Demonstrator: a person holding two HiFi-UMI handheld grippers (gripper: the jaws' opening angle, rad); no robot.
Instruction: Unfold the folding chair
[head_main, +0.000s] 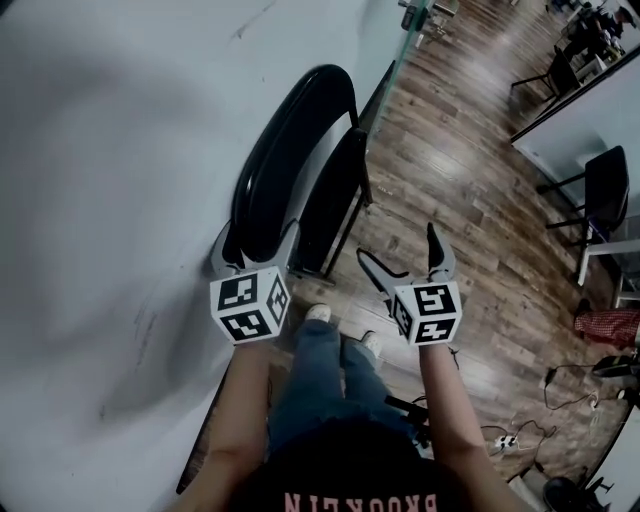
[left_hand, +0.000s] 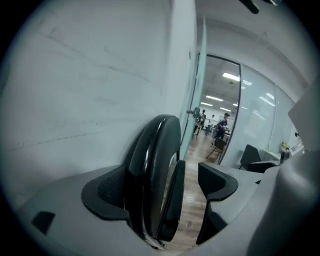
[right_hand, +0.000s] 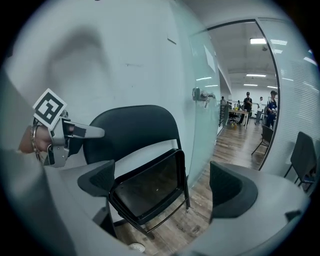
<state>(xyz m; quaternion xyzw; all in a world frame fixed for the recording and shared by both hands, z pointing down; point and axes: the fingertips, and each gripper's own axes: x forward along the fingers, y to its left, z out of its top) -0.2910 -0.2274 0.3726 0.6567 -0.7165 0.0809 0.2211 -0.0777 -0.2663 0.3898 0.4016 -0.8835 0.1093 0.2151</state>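
A black folding chair (head_main: 290, 150) stands folded against the pale wall, its seat (head_main: 335, 200) flat against the frame. My left gripper (head_main: 255, 245) straddles the top edge of the backrest (left_hand: 155, 165). The backrest lies close against the left pad (left_hand: 107, 192), with a gap to the right pad, so the jaws are open around it. My right gripper (head_main: 400, 250) hangs open in front of the chair with nothing between its jaws. In the right gripper view (right_hand: 165, 184) the folded seat (right_hand: 150, 187) and the backrest (right_hand: 135, 127) lie ahead, and the left gripper (right_hand: 65, 135) shows at the backrest's left.
A glass partition with a door handle (right_hand: 200, 94) runs beyond the chair. Other black chairs (head_main: 605, 185) stand at the right on the wooden floor. Cables and a power strip (head_main: 505, 440) lie near my feet (head_main: 320, 312). People stand far down the room.
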